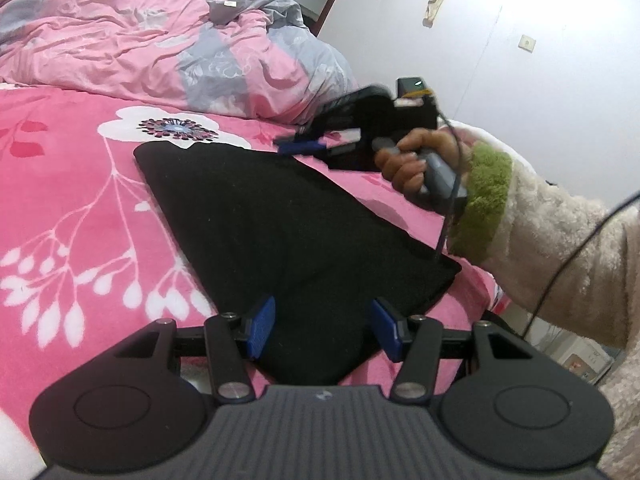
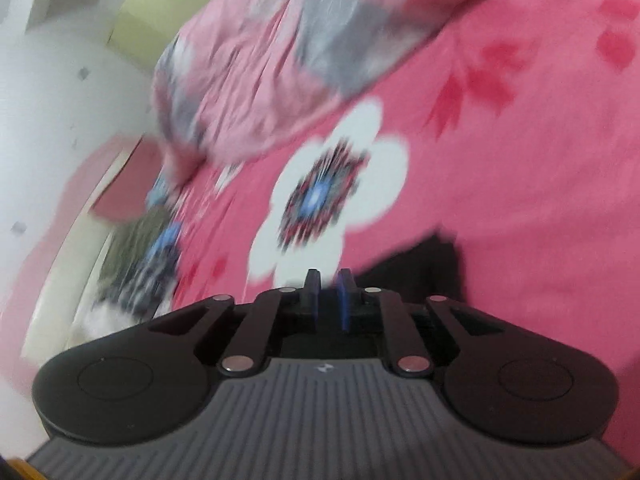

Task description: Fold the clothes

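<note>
Here, a black cloth (image 1: 280, 236) is laid flat on a pink bed sheet (image 1: 72, 216) with big white flowers on it. The cloth is seen folded into a neat shape with straight edges, and one corner points toward the left gripper (image 1: 323, 328). The left gripper is held just over the near edge of the cloth, with its blue pads (image 1: 262, 326) spread wide apart and nothing held between them. The right gripper (image 1: 316, 142) is seen past the far side of the cloth, lifted above the bed and gripped by a hand (image 1: 416, 164) in a fluffy cream sleeve (image 1: 560, 248) with a green cuff. In the right wrist view, which is blurry, the fingers (image 2: 344, 300) of that gripper are brought close together with only a thin gap left, and nothing is seen caught between them. A dark bit of the cloth is seen just beside its tips. A rumpled pink and grey quilt (image 1: 160, 44) is piled at the far end of the bed.
</note>
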`<state>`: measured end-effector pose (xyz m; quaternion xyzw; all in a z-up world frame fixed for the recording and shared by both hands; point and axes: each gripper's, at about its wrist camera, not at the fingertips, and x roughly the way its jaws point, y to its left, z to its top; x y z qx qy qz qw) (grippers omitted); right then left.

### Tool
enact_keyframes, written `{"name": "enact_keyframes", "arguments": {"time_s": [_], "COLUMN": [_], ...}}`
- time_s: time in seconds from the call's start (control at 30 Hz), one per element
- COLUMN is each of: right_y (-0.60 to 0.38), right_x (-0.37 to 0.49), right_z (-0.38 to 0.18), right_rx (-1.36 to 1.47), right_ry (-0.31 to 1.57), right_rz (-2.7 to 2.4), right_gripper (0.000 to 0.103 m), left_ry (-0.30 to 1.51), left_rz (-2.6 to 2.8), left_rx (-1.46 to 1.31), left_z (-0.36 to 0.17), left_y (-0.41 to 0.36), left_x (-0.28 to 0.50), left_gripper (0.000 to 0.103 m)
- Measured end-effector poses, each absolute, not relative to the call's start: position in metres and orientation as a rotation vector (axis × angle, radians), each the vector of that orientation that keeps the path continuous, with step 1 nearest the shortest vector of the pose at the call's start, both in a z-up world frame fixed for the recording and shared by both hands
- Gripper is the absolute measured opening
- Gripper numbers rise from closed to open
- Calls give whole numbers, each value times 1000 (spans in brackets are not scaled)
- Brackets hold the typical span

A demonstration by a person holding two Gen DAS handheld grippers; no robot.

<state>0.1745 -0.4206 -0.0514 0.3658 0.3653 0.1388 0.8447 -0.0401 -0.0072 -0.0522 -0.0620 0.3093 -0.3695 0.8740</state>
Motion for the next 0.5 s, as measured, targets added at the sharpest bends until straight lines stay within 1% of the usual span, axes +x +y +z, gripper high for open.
{"name": "enact_keyframes", "arguments": {"time_s": [0.07,0.1,0.13,0.2,0.3,0.43,0.5], "right_y": [-422,-428,-437,-456,-467,-453,-445], "right_x": [178,181,181,174,152,119,114], "right_z": [-62,-66,-67,-65,-55,-52,-64], "right_rx": [746,723,735,806,849,874,866], "right_ry": [813,786,740,675,629,696,758], "right_rz": [247,202,172,90,118,336,374], "right_gripper": [9,6,6,11,11,13,14], "left_ry": [650,652,654,658,662,669,670], "left_rz": [-765,-762,-759,-753,-750,-740,-732], "left_rx": [-114,-106,-98,-82,-61,-24,-6], "left_z": [-51,-50,-49,-48,-47,-44,-43], "left_y": [-9,-10,-11,-13,-16,-21,-25], "left_x": [-41,-41,-42,-42,-42,-43,-44], "left_gripper": [55,55,55,55,55,55,55]}}
